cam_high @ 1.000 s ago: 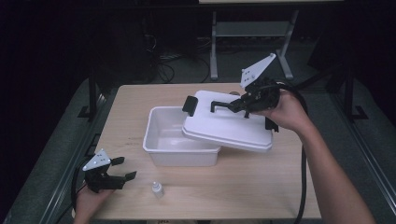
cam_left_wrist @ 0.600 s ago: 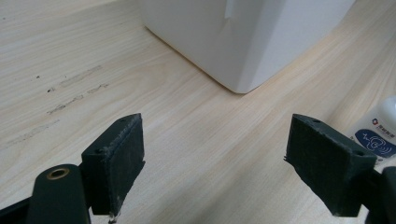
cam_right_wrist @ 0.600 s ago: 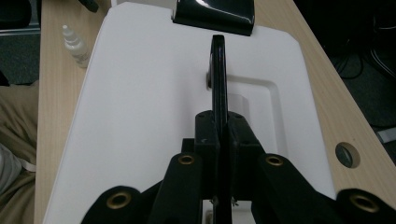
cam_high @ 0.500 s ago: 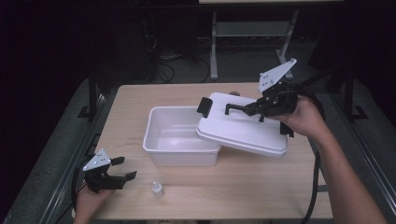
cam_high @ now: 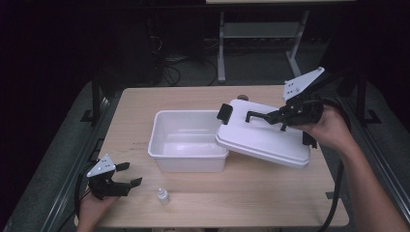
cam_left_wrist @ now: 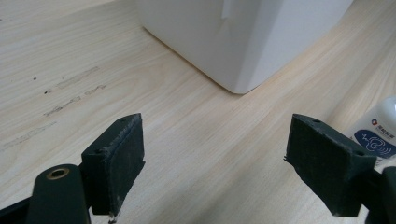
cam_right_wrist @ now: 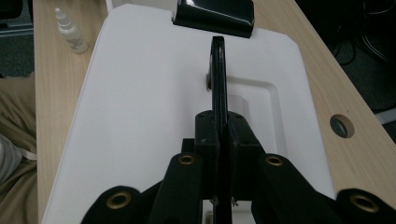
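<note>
High view: right gripper [cam_high: 270,117] clamped tight on lid [cam_high: 263,137] handle [cam_high: 254,116], lid tilted over bin [cam_high: 186,140] right rim, off to free the opening. Left gripper [cam_high: 126,175] fingers wide apart, empty, near-left on counter [cam_high: 241,198], beside bottle [cam_high: 163,195].

Bare table [cam_high: 145,104] in the upper left of the high view: open passage. White bin [cam_high: 186,140] stands mid-frame, top open over its left part. Lid [cam_high: 263,137], tilted, overhangs the bin's right rim and covers the table at centre right. Small dropper bottle [cam_high: 163,195] stands in the lower-left strip below the bin, with a gap between bottle and bin. Hole in the tabletop [cam_right_wrist: 341,126] beside the lid.
</note>
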{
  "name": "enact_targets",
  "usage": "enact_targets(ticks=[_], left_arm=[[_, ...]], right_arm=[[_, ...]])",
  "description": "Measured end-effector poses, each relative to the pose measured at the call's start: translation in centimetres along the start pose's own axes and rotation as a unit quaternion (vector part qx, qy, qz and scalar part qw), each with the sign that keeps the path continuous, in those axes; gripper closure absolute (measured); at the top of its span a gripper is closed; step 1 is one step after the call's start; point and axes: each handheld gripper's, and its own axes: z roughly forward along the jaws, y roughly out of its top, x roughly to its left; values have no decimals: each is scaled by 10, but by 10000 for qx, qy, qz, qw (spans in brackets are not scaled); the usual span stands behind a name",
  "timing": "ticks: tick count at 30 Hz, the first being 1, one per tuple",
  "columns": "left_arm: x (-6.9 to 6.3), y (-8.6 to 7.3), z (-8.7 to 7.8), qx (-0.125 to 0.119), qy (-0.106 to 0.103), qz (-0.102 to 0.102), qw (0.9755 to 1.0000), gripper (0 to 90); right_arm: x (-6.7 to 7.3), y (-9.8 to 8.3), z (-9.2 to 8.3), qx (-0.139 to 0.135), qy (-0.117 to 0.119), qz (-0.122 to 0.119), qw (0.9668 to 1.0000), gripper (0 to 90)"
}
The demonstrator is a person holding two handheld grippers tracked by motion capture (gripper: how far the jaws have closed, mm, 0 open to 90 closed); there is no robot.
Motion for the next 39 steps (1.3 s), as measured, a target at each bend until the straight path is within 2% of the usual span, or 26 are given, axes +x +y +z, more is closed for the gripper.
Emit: enact_targets(ticks=[22, 32, 39], left_arm=[[-2, 2, 1, 35, -10, 37, 10000, 187], [-2, 3, 1, 20, -3, 44, 10000, 187], [-3, 3, 2, 19, -14, 66, 10000, 187]], right_arm=[[6, -45, -22, -20, -177, 241, 9996, 841], [13, -64, -17, 16, -140, 305, 9994, 841], [16, -80, -9, 30, -113, 433, 9990, 840]])
